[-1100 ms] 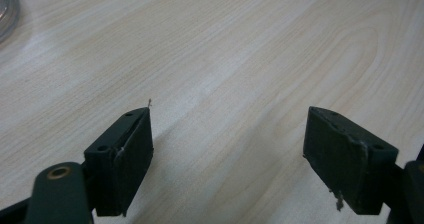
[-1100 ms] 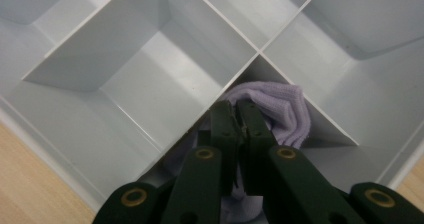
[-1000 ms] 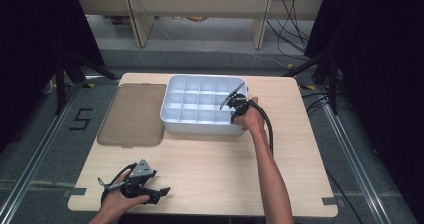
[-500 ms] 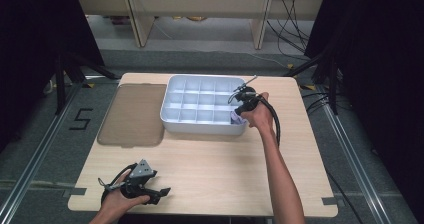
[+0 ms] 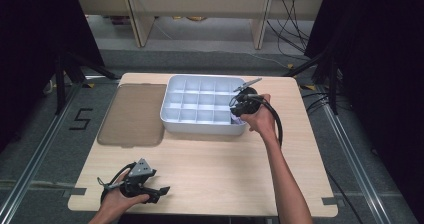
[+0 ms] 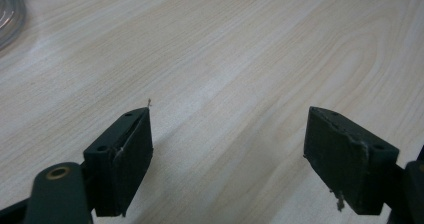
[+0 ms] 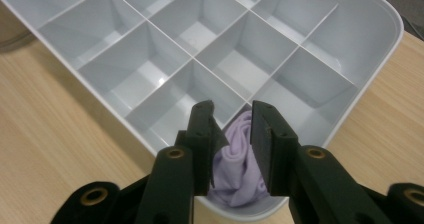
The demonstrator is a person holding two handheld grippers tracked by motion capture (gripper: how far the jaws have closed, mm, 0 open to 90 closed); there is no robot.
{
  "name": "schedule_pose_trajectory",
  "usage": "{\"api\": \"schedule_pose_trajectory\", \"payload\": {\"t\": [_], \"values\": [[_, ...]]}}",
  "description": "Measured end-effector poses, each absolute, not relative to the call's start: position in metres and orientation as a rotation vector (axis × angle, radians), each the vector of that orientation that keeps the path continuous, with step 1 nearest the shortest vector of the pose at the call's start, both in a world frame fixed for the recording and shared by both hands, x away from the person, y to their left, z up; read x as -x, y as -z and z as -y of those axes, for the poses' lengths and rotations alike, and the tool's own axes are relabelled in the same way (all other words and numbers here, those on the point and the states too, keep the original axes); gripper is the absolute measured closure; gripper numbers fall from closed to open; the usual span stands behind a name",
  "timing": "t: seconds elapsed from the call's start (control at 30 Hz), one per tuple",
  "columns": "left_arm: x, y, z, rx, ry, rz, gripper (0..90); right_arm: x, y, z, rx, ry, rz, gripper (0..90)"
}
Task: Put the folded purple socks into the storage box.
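A white tray (image 5: 200, 128) of many compartments (image 7: 385, 19) stands at the back middle of the table. In its near-right corner compartment lies a bunched lilac cloth (image 7: 240, 171), seen in the high view as a lilac speck (image 5: 233, 119). My right gripper (image 7: 232, 109) hovers just above that cloth, and its jaws have just been opening. They now stand a little apart, and the cloth sits below them, not pressed. A hand holds this gripper (image 5: 239, 104) over the tray's right end. My left gripper (image 6: 227, 134) rests wide open over bare wood at the table's front left (image 5: 159, 194).
A flat brownish translucent lid (image 5: 132, 114) lies left of the tray, and its rim shows at the top left of the left gripper view (image 6: 7, 9). Pale wood spreads between the tray and the front edge. Shelf legs and cables stand beyond the table.
My right gripper has lifted a little from the tray's corner compartment and drifted right, and its jaws have parted. The left gripper has not moved.
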State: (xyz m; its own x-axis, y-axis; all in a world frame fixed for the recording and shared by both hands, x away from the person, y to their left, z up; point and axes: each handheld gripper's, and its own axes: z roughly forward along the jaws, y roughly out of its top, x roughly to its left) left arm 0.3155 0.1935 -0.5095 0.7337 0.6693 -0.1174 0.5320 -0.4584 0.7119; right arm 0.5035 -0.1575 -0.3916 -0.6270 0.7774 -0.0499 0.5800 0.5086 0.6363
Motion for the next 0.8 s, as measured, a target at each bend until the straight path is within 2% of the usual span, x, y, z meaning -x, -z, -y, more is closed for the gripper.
{"api": "schedule_pose_trajectory", "payload": {"t": [0.43, 0.57, 0.8], "values": [[-0.317, 0.509, -0.195, -2.161, -0.242, -0.908, 18.8, -0.464, 0.390, 0.149, -1.157, -1.077, -2.333, 40.1], [-0.317, 0.508, -0.196, -2.156, -0.244, -0.909, 18.7, -0.453, 0.391, 0.144, -1.173, -1.104, -2.324, 33.9], [-0.318, 0.509, -0.196, -2.154, -0.246, -0.913, 18.8, -0.439, 0.397, 0.144, -1.147, -1.143, -2.310, 29.8]]}}
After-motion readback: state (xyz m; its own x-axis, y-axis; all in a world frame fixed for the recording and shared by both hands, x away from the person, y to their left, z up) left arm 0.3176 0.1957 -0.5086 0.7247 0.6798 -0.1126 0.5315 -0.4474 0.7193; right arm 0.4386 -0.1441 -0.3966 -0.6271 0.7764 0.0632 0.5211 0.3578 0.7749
